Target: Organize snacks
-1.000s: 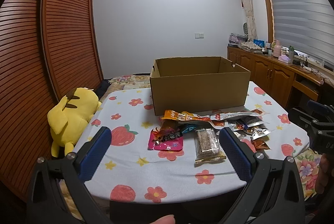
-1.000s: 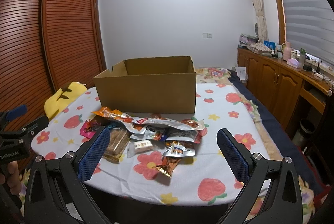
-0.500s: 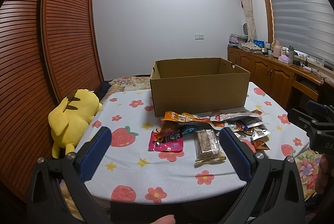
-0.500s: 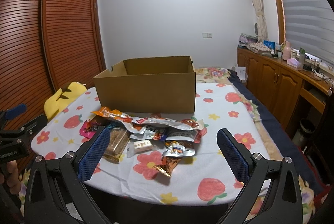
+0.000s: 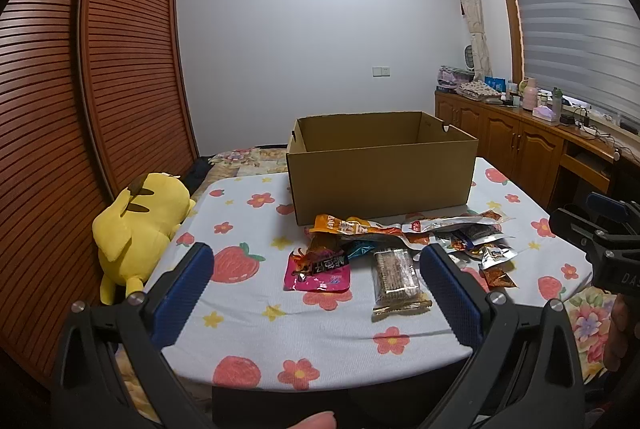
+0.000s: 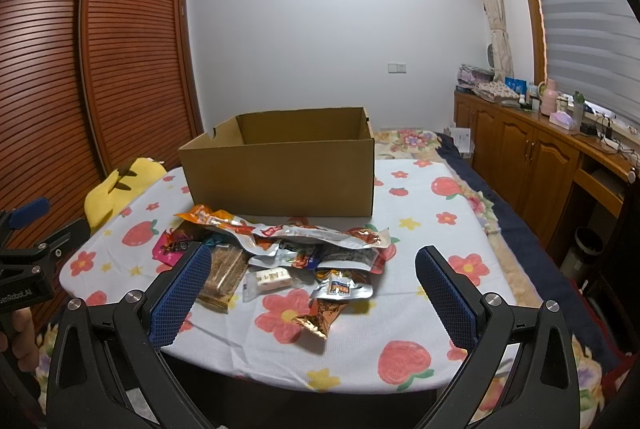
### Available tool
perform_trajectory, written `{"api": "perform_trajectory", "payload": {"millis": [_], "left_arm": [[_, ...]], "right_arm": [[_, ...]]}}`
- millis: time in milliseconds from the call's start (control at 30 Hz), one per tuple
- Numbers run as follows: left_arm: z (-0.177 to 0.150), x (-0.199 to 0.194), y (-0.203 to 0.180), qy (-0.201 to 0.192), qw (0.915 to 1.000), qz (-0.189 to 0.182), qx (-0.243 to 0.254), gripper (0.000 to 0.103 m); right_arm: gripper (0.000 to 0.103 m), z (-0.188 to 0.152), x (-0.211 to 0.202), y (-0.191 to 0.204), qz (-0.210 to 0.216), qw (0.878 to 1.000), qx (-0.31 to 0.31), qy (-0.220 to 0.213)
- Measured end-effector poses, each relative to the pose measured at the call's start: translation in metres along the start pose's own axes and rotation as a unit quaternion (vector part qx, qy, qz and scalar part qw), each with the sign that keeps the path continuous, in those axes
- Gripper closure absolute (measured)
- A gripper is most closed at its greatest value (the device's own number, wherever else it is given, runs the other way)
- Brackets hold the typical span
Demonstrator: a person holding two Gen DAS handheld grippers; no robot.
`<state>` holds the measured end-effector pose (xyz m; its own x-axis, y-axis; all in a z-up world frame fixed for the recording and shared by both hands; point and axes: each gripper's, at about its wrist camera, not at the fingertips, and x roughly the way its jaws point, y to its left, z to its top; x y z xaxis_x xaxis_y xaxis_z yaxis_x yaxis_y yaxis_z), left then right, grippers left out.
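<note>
Readable writing scarce: "GenRobot.AI" printed in white on the black body of the left gripper [image 6: 24, 261] as seen at the left edge of the right wrist view, and the letters "DA" on the black body of the right gripper [image 5: 600, 241] at the right edge of the left wrist view; white characters across the dark band of the pink foil snack packet [image 5: 318, 269], too small to make out; print on the other wrappers likewise illegible. Left gripper [image 5: 316, 285] with jaws spread wide, blue ribbed pads well apart, holding nothing and touching nothing, raised above the near edge of the white tablecloth with red strawberries and flowers [image 5: 248, 313]. Right gripper [image 6: 314, 293] likewise wide open, empty, clear of every packet. Pile of snacks lying on the cloth just in front of the open brown cardboard box [image 6: 280, 169], none visible inside it: a long orange and silver pouch [image 6: 280, 229] across the top of the heap, a clear-wrapped brown biscuit bar [image 5: 396, 279] beside the pink packet, a small white wrapped sweet [image 6: 270, 279], a silver sachet with a blue label [image 6: 342, 287], and a crumpled gold foil wrapper [image 6: 320, 315] nearest the table edge. Yellow plush toy with black-tipped ears [image 5: 140, 225] lying off the left side of the table.
</note>
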<state>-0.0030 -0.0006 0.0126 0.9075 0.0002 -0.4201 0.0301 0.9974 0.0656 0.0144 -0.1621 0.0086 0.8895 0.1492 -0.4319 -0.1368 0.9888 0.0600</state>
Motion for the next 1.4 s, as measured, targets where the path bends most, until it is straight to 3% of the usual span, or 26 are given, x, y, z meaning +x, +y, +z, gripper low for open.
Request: {"api": "perform_trajectory", "payload": {"millis": [733, 1133, 1400], "left_arm": [[-0.001, 0.0, -0.003, 0.001, 1.0, -0.001, 0.003, 0.0], [-0.015, 0.022, -0.007, 0.038, 0.9991, -0.015, 0.004, 0.0], [-0.018, 0.049, -0.015, 0.065, 0.9966, -0.047, 0.017, 0.0]], "right_arm": [[0.0, -0.001, 0.0, -0.002, -0.001, 1.0, 0.002, 0.0], [0.0, -0.009, 0.011, -0.01, -0.002, 1.0, 0.006, 0.021], [0.0, -0.019, 0.034, -0.025, -0.002, 0.999, 0.005, 0.054]]}}
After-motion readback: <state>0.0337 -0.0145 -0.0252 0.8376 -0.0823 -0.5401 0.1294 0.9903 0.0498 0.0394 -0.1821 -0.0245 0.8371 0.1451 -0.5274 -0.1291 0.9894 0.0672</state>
